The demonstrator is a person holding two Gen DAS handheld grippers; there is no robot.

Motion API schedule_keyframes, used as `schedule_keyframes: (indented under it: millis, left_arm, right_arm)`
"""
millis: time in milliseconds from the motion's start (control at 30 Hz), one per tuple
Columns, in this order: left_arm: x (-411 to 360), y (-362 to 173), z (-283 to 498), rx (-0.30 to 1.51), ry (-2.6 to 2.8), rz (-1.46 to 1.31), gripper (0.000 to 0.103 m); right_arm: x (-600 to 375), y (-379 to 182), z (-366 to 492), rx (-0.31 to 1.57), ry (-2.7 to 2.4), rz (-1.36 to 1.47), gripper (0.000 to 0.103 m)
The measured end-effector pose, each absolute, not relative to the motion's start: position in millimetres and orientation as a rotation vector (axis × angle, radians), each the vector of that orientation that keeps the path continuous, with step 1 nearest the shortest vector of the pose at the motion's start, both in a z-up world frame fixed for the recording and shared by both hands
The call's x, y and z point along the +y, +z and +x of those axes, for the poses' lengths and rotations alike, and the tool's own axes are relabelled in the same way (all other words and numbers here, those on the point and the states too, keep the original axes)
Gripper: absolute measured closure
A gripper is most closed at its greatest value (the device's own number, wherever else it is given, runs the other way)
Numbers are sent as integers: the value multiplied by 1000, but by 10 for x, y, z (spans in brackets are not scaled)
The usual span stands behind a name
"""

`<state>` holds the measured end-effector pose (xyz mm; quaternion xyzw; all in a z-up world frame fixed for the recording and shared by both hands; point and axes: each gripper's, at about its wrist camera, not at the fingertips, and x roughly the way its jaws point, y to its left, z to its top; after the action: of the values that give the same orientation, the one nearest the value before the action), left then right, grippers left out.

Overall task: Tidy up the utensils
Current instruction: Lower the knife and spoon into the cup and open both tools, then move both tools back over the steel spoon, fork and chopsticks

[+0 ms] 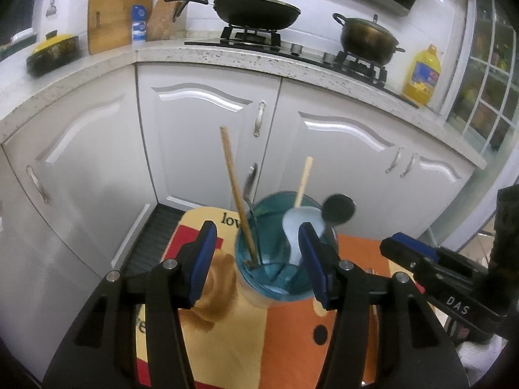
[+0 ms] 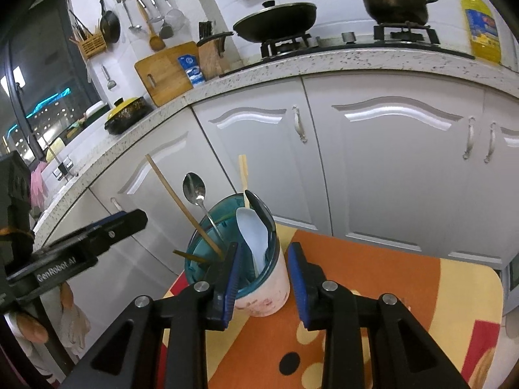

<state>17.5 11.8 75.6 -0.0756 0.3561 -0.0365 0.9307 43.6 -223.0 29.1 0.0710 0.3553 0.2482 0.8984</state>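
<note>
In the left wrist view the left gripper point(image 1: 258, 259) stands wide and empty before the cup point(image 1: 275, 256) that holds the utensils, and in the right wrist view the right gripper point(image 2: 264, 283) is narrower, also empty, so little seems left.

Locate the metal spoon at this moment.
The metal spoon stands bowl-up in the blue-rimmed cup on the patterned table, left of centre in the right wrist view, between the long wooden chopstick and the white spoon.
</note>
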Motion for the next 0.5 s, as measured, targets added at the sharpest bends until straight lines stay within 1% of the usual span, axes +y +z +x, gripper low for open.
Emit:
schedule_keyframes:
  millis: [500]
  left_arm:
    - [-346,782,-237,694,-108,-78,51]
  right_arm:
    - [-2559,385,-174,717,446,144,72]
